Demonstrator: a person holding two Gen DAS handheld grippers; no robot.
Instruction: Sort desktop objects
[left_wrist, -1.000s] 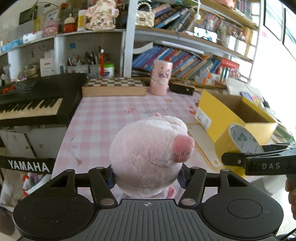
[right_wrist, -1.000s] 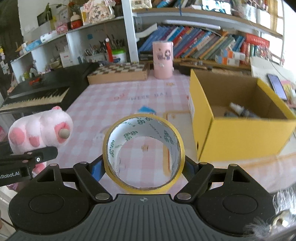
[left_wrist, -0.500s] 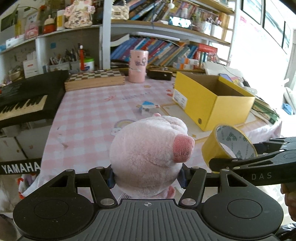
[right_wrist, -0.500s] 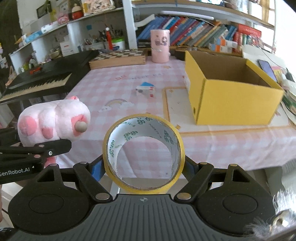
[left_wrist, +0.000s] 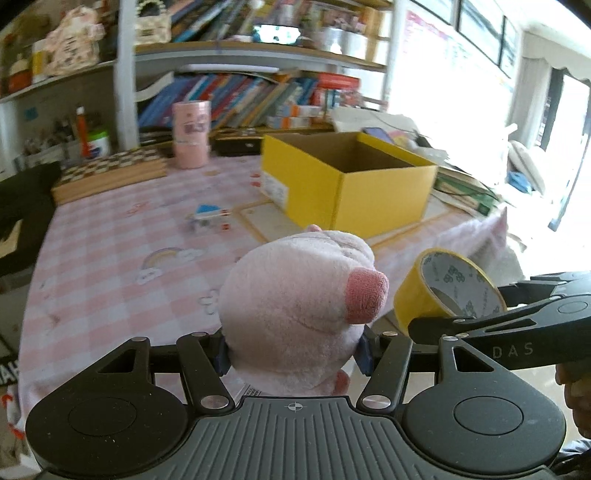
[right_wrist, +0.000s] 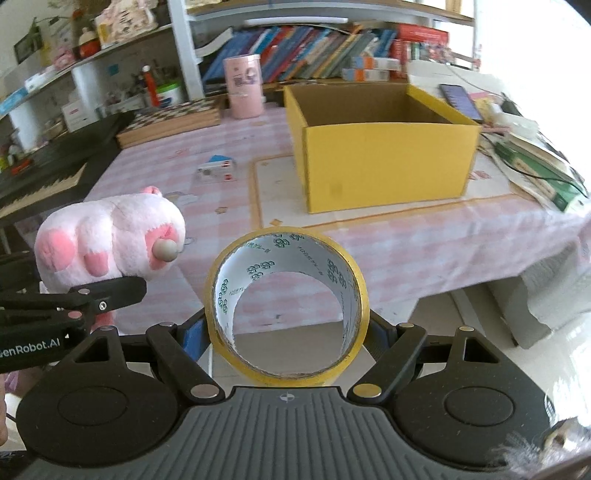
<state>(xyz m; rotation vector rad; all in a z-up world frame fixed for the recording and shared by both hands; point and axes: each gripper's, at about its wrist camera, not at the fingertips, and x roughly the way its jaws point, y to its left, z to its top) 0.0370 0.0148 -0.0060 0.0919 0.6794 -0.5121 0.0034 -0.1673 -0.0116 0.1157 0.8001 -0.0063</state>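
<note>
Left tool (left_wrist: 293, 350) was clamped on a pink plush (left_wrist: 295, 314), one pad pressed into each side of its body; the plush's snout pointed toward the right tool. From the right wrist view the plush (right_wrist: 110, 236) showed its paw pads and sat above the left tool's near finger (right_wrist: 107, 295), off the counter.

Right tool (right_wrist: 286, 332) was clamped on a tape roll (right_wrist: 286, 306), pads against its yellow outer wall, hole facing the camera. In the left wrist view the roll (left_wrist: 448, 291) sat just beside the plush, apart from it, held in front of the counter's near edge. Part of a hand (left_wrist: 574, 391) showed at the right border under the right tool's body.

Beyond both tools lay the counter (right_wrist: 406, 236) with a pink check cloth. A yellow box (right_wrist: 384, 147) stood open on it, on a mat with an orange border (right_wrist: 280, 192); its contents could not be seen. A small blue and white item (right_wrist: 218, 170) lay left of the mat, too blurred to identify. Further back stood a pink canister (right_wrist: 243, 86) and a chessboard (right_wrist: 173, 120). A keyboard (right_wrist: 44, 177) was at the counter's left edge. Bookshelves (right_wrist: 314, 48) filled the rear wall.
</note>
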